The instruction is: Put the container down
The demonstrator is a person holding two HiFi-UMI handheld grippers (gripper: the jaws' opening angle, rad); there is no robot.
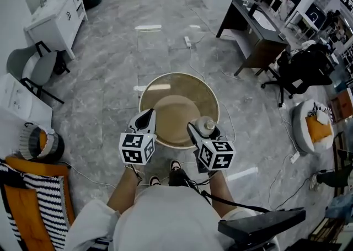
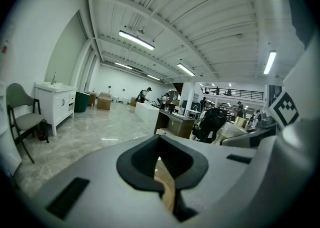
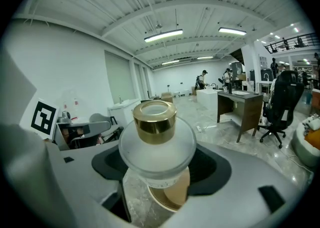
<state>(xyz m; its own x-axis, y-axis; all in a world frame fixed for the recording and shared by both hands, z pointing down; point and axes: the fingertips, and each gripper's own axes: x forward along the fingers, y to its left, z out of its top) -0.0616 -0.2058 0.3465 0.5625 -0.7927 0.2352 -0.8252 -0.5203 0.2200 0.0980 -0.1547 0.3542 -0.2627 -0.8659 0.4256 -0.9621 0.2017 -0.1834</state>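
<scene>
I am gripping the container in the right gripper. Its jaws are clamping the frosted glass body just under the gold cap, and the container is sitting upright between them. In the head view it is hanging over the near right edge of the round glass table, though I cannot tell how close to the top. The left gripper is hovering beside it over the table's near left edge, jaws pressed together on nothing. To set the container down well, I am judging that I should be carrying it further in from the rim and holding it vertical. I should then be lowering it until the base is bearing flat on the glass, and only then letting the jaws part, since glass on glass may slip or chip. Counting, I am finding one container, one cap, two grippers and one table. Farther off I am seeing one black office chair, one dark desk and one white cabinet on the grey floor.
</scene>
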